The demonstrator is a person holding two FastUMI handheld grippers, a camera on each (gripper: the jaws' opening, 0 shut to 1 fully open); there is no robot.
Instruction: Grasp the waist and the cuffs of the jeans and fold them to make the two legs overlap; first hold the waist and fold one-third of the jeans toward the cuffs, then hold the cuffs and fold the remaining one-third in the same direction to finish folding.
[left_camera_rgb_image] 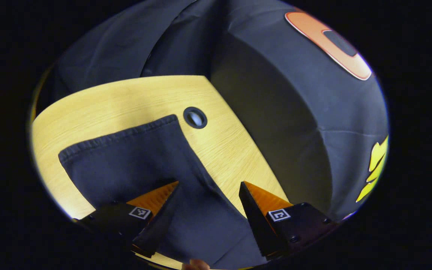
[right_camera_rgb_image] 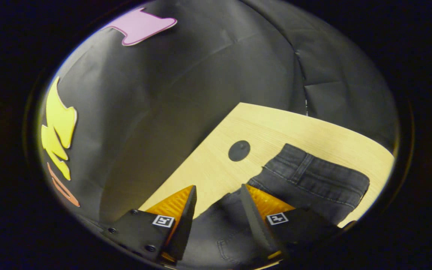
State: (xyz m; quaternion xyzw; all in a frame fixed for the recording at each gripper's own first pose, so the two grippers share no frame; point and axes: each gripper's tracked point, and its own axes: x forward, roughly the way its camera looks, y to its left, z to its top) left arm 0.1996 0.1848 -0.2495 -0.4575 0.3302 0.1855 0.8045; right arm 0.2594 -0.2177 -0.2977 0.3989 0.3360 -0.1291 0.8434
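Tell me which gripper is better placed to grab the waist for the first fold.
Right, most likely. The right gripper hangs open over the jeans beside the waistband with its belt loop, on the wooden table. The left gripper, also open, is over the hemmed cuff end.

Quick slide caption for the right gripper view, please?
Open right claw poised over the dark jeans at the waistband end, on the wooden table.

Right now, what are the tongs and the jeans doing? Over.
Left tongs open over the cuff end. Right tongs open above the waist. Jeans flat on the wooden table, ungrasped. Nothing in the way.
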